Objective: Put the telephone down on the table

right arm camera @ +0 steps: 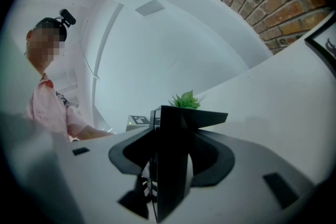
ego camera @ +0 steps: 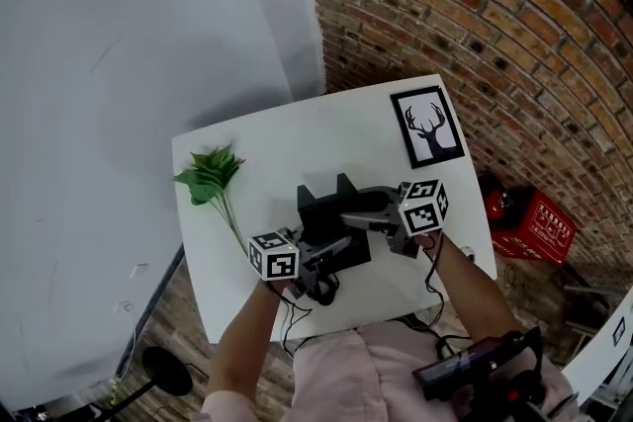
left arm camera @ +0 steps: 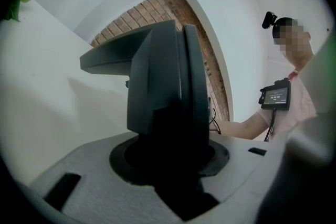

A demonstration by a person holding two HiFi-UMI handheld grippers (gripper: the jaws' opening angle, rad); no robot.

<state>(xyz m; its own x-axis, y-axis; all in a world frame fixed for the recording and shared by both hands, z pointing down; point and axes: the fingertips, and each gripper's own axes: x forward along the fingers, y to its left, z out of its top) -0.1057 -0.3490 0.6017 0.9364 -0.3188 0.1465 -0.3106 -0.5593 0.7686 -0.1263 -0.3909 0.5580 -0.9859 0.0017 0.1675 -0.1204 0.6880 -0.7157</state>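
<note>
- My left gripper [ego camera: 326,250] pointed roughly level, jaws clamped on the telephone [ego camera: 321,208].
- My right gripper [ego camera: 364,218] gripped it from the opposite side.
- Both forearms [ego camera: 242,341] reached forward, close together.

Telephone [ego camera: 324,203] underside, contact with table [ego camera: 277,143] unseen

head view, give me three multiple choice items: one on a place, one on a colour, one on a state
1. Where on the table lies the deer picture? A far right corner; B near left corner; C middle.
2. The telephone's colour? A red; B black; C white.
3. What holds the telephone? A one pair of tongs; B both tongs; C nothing.
1 A, it sits at the far right corner. 2 B, its body is black. 3 B, left tongs and right tongs both clamp it.
</note>
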